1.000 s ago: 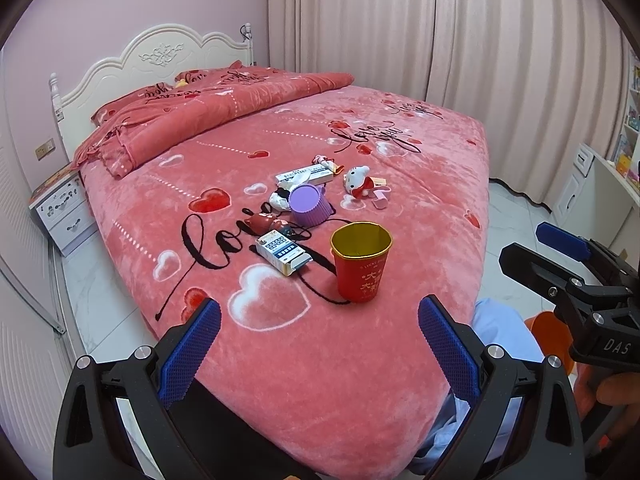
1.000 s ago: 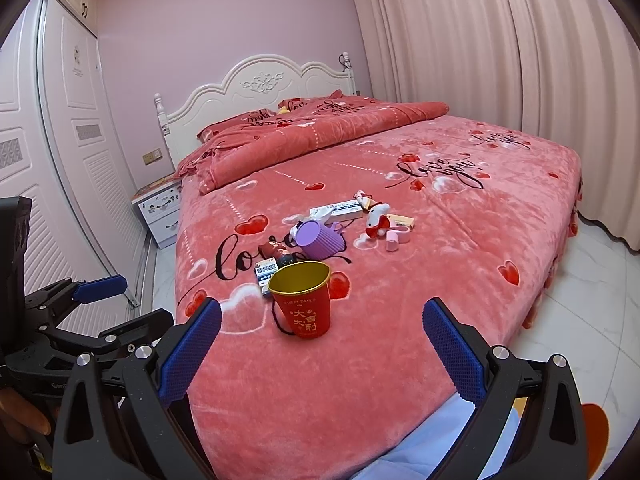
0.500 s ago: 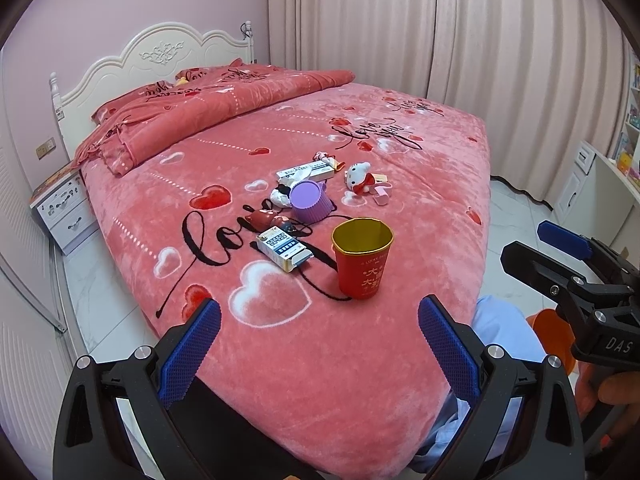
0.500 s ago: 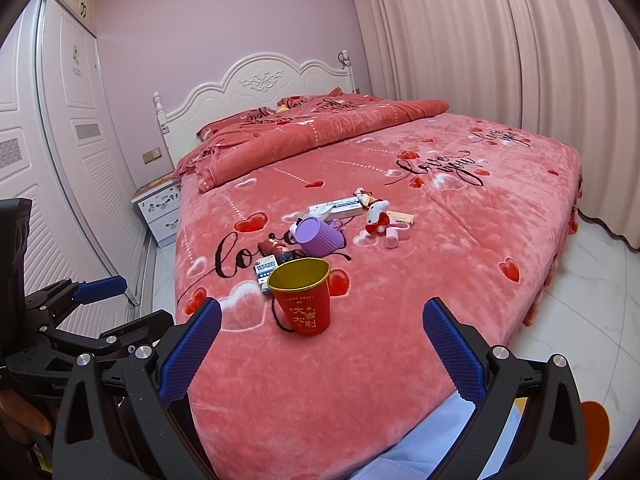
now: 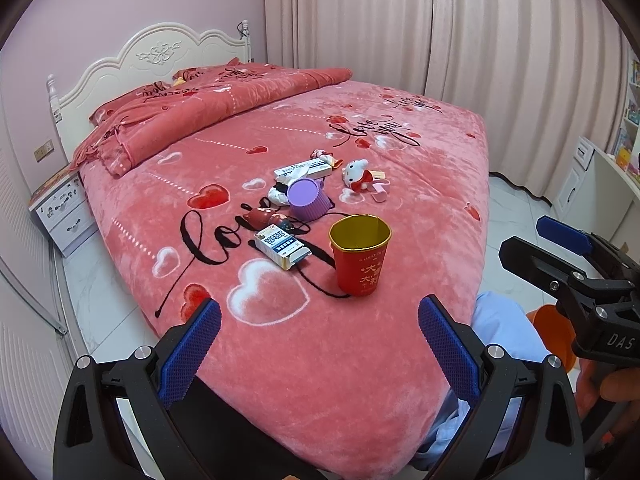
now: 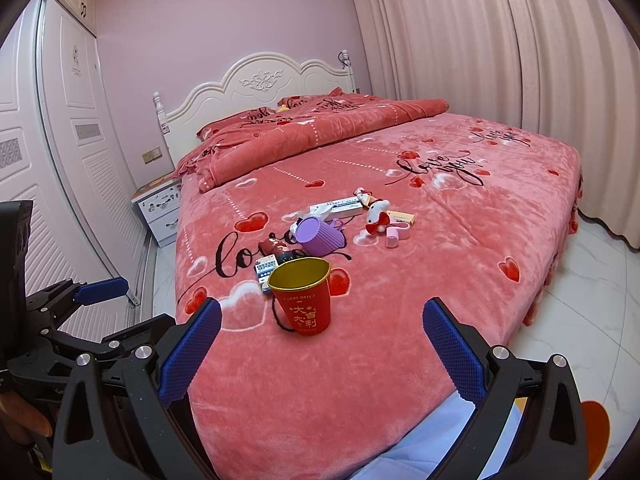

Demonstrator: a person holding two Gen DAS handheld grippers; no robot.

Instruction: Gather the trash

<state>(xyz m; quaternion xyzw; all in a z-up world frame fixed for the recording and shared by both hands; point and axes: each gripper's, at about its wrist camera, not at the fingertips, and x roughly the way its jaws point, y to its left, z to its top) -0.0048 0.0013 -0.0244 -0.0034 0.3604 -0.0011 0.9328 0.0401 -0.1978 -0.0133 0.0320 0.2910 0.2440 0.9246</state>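
A red paper cup [image 5: 360, 255] [image 6: 303, 296] with a gold inside stands upright near the foot of the pink bed [image 5: 320, 360]. Behind it lie a small white and blue box [image 5: 282, 247] [image 6: 266, 268], a purple ribbed cup [image 5: 307, 200] [image 6: 320, 235] on its side, a long white box [image 5: 304, 169] [image 6: 340, 207], a crumpled tissue [image 5: 279, 196] and a small plush cat toy [image 5: 356, 174] [image 6: 378, 216]. My left gripper [image 5: 319, 322] is open, short of the red cup. My right gripper [image 6: 322, 324] is open too, just before the cup.
A folded quilt [image 5: 224, 108] and headboard [image 6: 260, 80] are at the far end. A white nightstand [image 5: 64, 212] stands left of the bed, wardrobe doors [image 6: 60, 140] further left. Curtains [image 5: 440, 28] line the right wall, with tiled floor [image 6: 600, 272] beside the bed. A pink clip [image 6: 396, 234] lies by the toy.
Both grippers have drifted slightly back and up, so the objects sit a little lower and nearer in view. Nothing on the bed has moved; both grippers stay open.
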